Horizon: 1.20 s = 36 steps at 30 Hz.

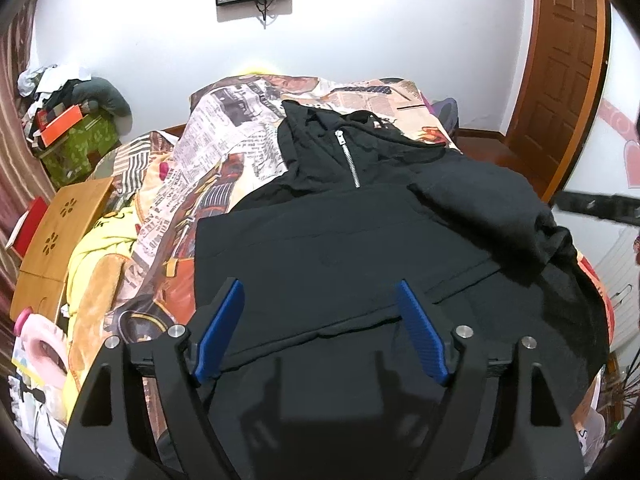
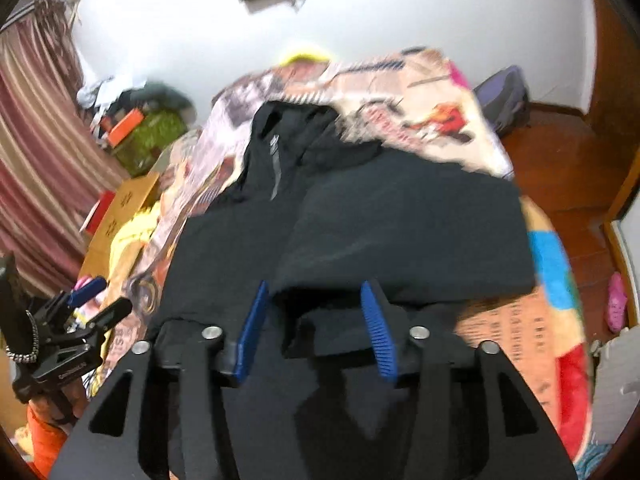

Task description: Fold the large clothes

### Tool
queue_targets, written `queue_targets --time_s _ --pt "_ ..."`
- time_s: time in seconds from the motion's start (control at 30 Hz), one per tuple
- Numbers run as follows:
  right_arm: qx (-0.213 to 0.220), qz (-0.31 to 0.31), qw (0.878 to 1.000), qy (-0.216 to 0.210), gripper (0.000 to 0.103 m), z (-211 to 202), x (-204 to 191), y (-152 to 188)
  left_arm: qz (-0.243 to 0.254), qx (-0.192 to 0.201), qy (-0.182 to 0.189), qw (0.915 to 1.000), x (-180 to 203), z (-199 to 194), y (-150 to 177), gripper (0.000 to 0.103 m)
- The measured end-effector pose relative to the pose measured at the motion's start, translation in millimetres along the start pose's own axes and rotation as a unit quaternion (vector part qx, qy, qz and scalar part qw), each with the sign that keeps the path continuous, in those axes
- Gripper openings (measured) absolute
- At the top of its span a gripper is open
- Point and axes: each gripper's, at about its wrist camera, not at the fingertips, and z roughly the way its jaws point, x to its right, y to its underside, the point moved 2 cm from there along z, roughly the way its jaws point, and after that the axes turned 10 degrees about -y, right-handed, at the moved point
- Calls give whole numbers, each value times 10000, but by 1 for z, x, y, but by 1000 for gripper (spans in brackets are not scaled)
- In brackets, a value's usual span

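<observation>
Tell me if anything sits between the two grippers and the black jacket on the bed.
Nothing visible does. The left gripper and the right gripper both hang open directly over the black jacket, with only its own fabric beneath and ahead of their fingers. The right view is blurred, so contact is unclear.

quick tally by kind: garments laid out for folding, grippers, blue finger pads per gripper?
Black zip jacket laid out on the patterned blanket: 1
Grippers: 2, left gripper and right gripper, both open
Blue finger pads: 4, two per gripper
Total: 7
</observation>
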Motion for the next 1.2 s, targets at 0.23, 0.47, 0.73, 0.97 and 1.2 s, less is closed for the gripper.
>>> queue_targets --time_s 0.23,0.47,0.73,0.97,1.2 --pt "689 745 9941 384 66 -33 46 -11 149 23 -11 9999 18 6 -7 79" --pt "912 2112 9713 608 66 -16 115 1 233 -21 75 9997 32 16 -13 79" --pt "356 3466 9362 -460 66 39 163 25 188 -168 116 9996 38 32 -15 80" --pt "344 3529 9324 -701 52 58 160 15 146 -253 119 9995 38 42 -13 80" --pt "440 2414 9689 -313 17 40 121 -11 45 -189 76 9998 25 37 -13 80"
